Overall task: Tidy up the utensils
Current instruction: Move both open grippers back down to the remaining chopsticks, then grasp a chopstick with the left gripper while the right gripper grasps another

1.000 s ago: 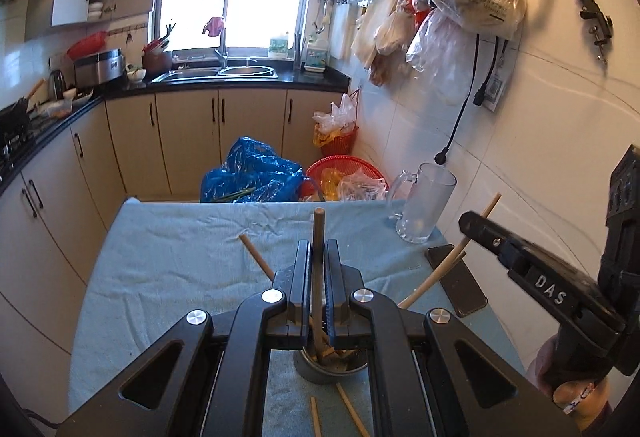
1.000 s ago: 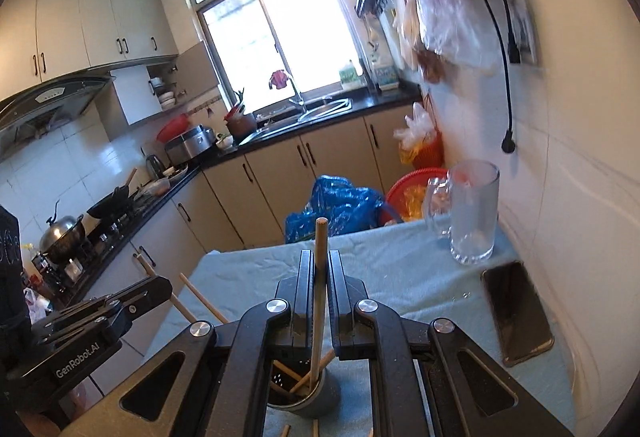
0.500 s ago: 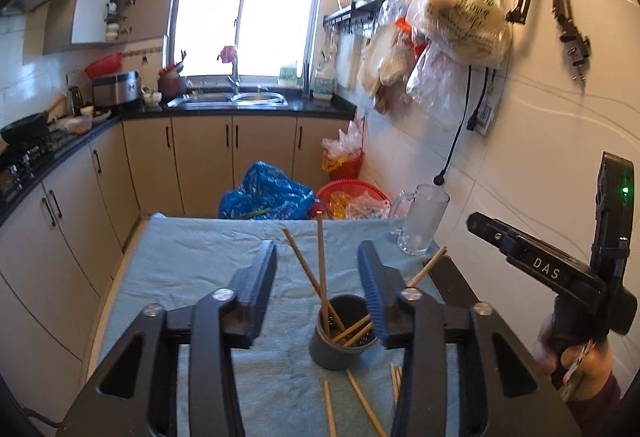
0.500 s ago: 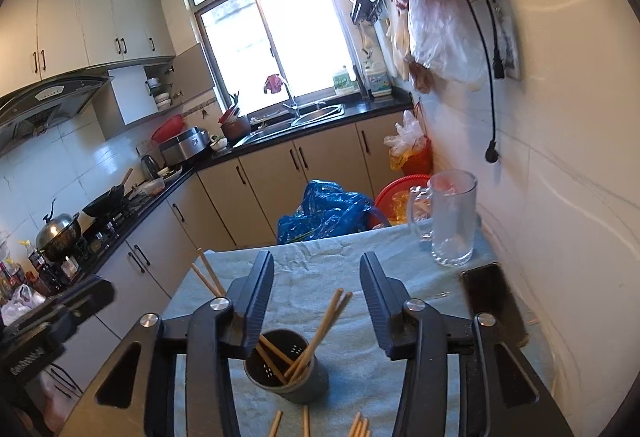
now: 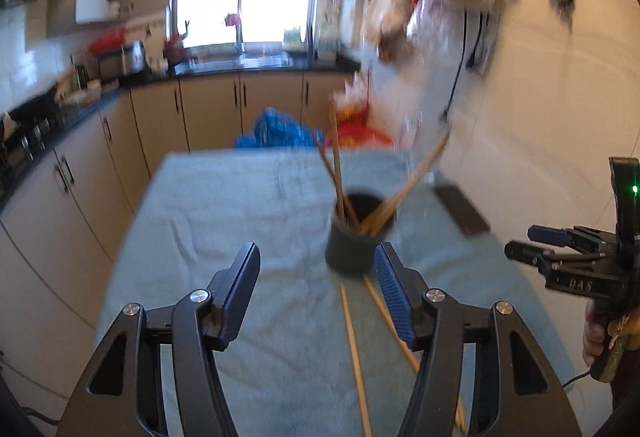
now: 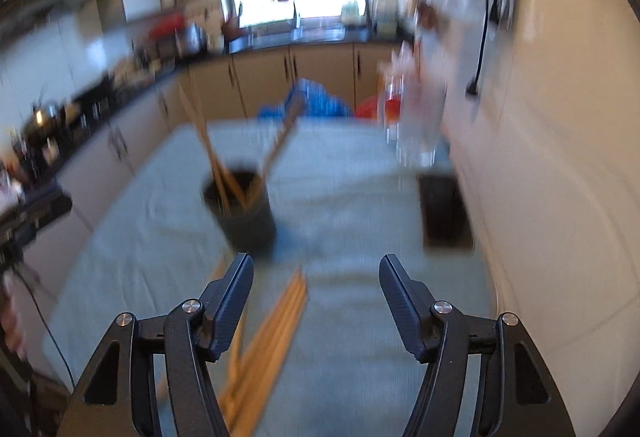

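Both empty, jaws opening: left hand-held gripper (image 5: pixel 316 273), right hand-held gripper (image 6: pixel 316 285). Several chopsticks (image 5: pixel 340 173) stand in the cup (image 5: pixel 352 245) on the bench (image 5: pixel 240 205) — loose chopsticks (image 6: pixel 276 325) lie just ahead, likely next pick.

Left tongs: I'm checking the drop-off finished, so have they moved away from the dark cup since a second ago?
Yes. The left tongs pulled back toward the camera side of the dark cup; they are opening and empty.
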The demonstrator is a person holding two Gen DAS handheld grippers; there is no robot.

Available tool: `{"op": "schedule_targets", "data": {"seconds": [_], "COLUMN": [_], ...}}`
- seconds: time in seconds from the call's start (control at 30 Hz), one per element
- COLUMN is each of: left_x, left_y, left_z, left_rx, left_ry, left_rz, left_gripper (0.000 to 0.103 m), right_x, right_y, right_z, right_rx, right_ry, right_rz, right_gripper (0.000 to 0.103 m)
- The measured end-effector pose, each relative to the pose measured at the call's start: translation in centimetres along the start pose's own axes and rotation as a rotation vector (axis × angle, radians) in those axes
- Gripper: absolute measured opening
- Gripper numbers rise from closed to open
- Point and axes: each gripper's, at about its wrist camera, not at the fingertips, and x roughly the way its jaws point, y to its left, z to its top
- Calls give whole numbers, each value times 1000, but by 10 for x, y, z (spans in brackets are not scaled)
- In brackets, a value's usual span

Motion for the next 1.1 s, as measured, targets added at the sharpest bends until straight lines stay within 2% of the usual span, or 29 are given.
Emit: {"op": "schedule_targets", "data": {"seconds": [0.17,0.27,0.37,0.43,0.5,0.6,0.73,0.9,0.97,1.1], "left_x": [49,76,101,116,128,144,146,146,145,145], "left_y": [-14,-25,-35,-40,-43,-44,-40,-27,-26,-24], "left_z": [-40,-55,-68,-74,-78,-85,-83,-81,-81,-81], "left_rx": [24,49,94,117,131,132,130,97,99,94], "left_ry": [157,231,289,323,353,401,395,395,390,386], "left_rz": [-25,-46,-28,-22,-11,-8,7,11,11,6], "left_gripper": [58,57,52,49,38,21,9,8,8,8], "right_x": [39,53,66,72,78,88,97,99,104,103], "right_y": [-15,-16,-11,-1,9,22,27,18,12,1], "right_z": [-46,-61,-74,-80,-85,-89,-90,-87,-86,-81], "right_rx": [59,92,101,93,67,16,-2,23,24,88], "right_ry": [144,182,217,238,251,263,262,261,280,258], "right_rz": [61,99,128,142,140,102,69,41,-17,-2], "right_gripper": [68,61,52,50,43,40,36,34,34,33]}}
